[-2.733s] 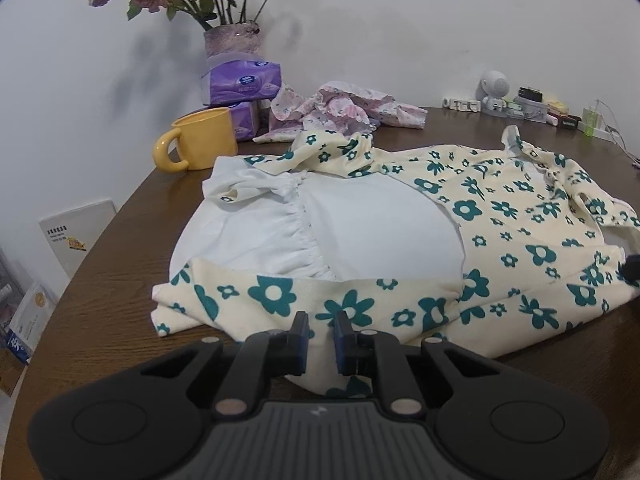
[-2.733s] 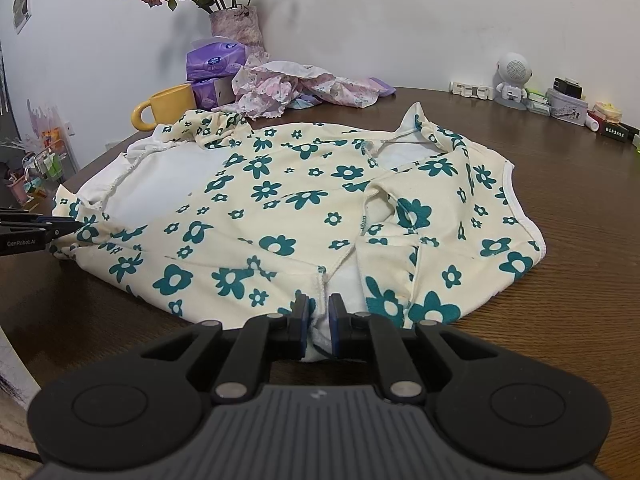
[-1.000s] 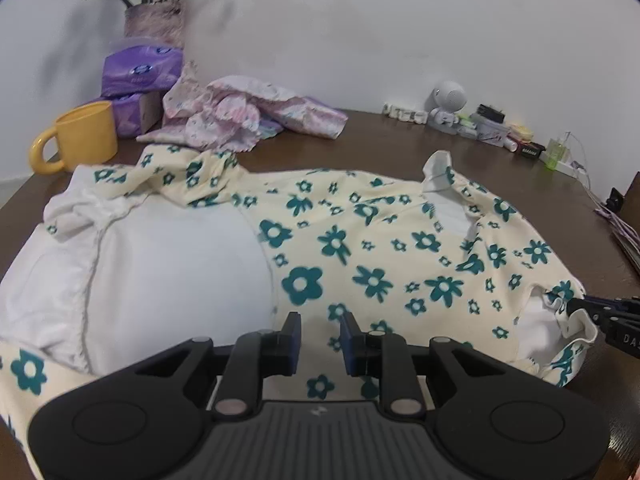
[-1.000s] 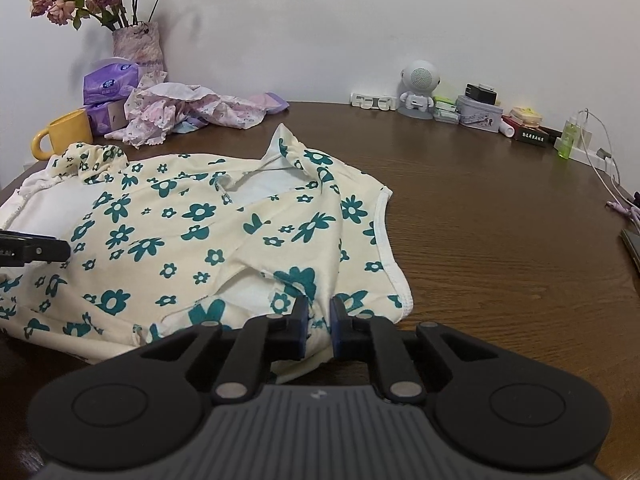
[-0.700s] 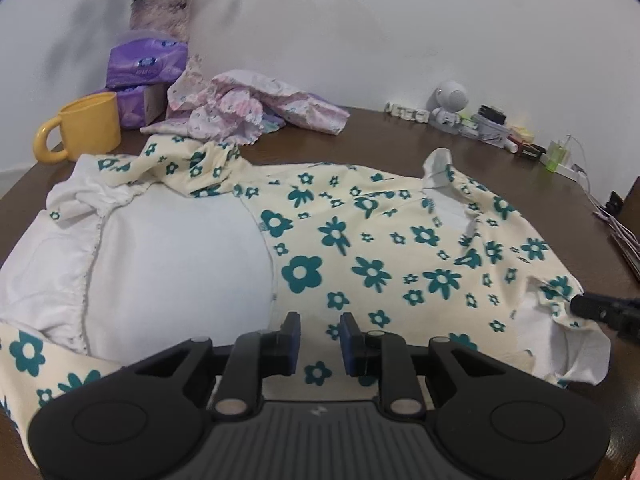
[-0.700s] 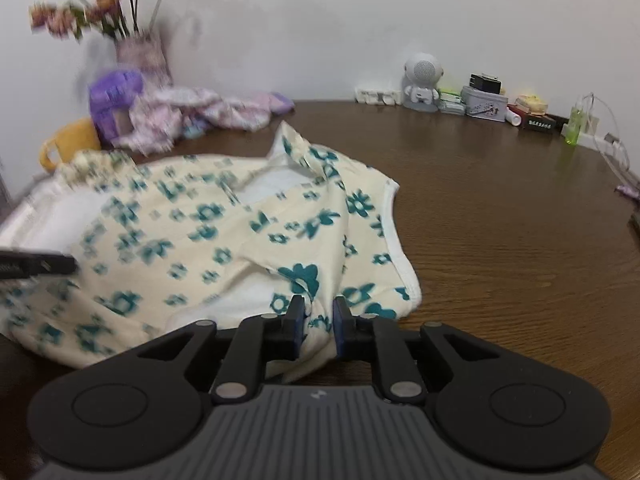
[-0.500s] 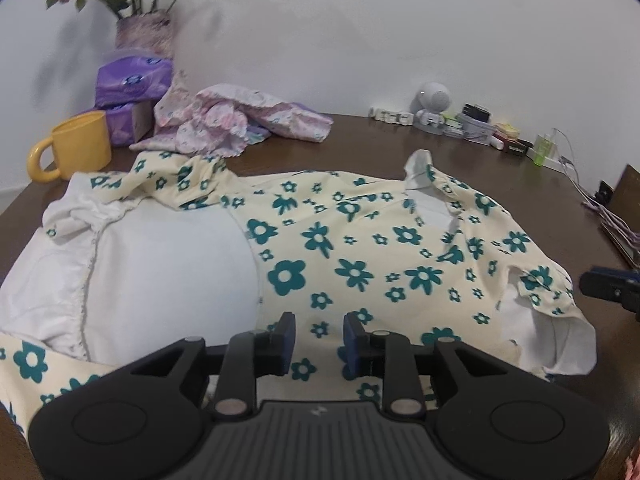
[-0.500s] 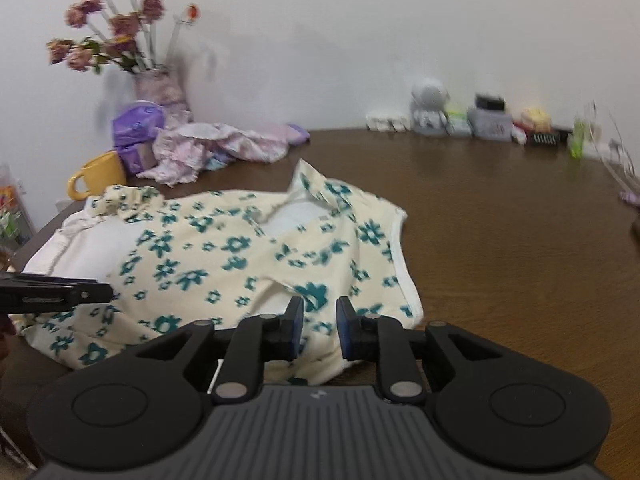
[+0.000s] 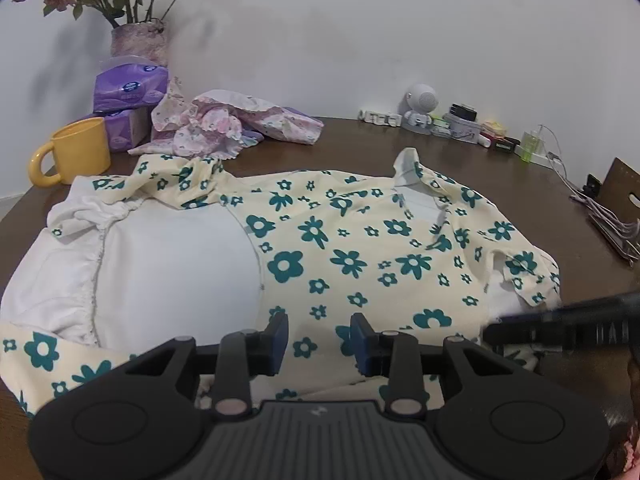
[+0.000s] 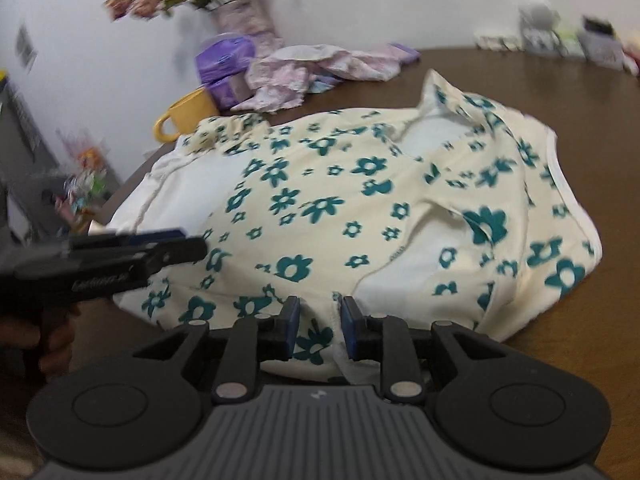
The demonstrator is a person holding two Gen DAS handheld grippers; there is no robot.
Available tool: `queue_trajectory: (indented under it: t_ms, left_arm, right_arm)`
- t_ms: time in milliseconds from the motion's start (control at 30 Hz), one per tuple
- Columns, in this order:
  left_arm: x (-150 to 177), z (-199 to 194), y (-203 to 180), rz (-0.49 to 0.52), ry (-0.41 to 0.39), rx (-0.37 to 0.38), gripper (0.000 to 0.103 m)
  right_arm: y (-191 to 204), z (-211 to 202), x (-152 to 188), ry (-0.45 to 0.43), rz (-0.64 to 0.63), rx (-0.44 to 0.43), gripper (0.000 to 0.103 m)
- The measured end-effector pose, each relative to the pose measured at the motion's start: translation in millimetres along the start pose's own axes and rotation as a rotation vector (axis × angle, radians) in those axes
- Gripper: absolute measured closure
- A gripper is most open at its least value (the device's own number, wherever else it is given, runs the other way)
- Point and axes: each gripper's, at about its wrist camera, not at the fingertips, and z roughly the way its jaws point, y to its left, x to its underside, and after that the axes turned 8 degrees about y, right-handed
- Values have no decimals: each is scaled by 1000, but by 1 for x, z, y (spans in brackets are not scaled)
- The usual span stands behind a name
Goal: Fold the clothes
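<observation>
1. My left gripper (image 9: 319, 338) has its jaws wider apart than a second ago and they are opening; the floral garment (image 9: 352, 248) lies beneath the gap, and the pads no longer pinch it.
2. My right gripper (image 10: 319, 326) was clenched on the hem a second ago; now its jaws stand apart, released, with a ridge of hem cloth rising in the gap, touching neither pad clearly.
3. The garment lies spread across the centre of the brown table (image 9: 520, 184), its white lining (image 9: 168, 268) showing at centre left of the left wrist view.
4. The right wrist view now faces further left than before: the yellow mug (image 10: 188, 118) sits at upper left of that frame.
5. That view is smeared by motion, so the vase (image 10: 240, 16) and the small items at upper right are hard to make out.
6. The right gripper enters the left wrist view at lower right, blurred and cut by the edge.
7. The garment's near hem is hidden behind both gripper bodies.
</observation>
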Motion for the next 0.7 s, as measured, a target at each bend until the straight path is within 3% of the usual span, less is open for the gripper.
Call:
queue_trajectory:
  t_ms: [100,333,433,700]
  left_arm:
    - [2,0,-1,11,6,10,71]
    - [3,2,4,9,12,17,70]
    - [3,3,8,-1,14,12,70]
    - [4,8,11,-2,34,21,70]
  right_arm:
    - [-13,-2,-7,-24,93,-8,80]
    - [-17,16,-31,-42,79,155,81]
    - [-14,20,-35,-50,48,170,102]
    - [-16,10,-44,-99,10,228,102]
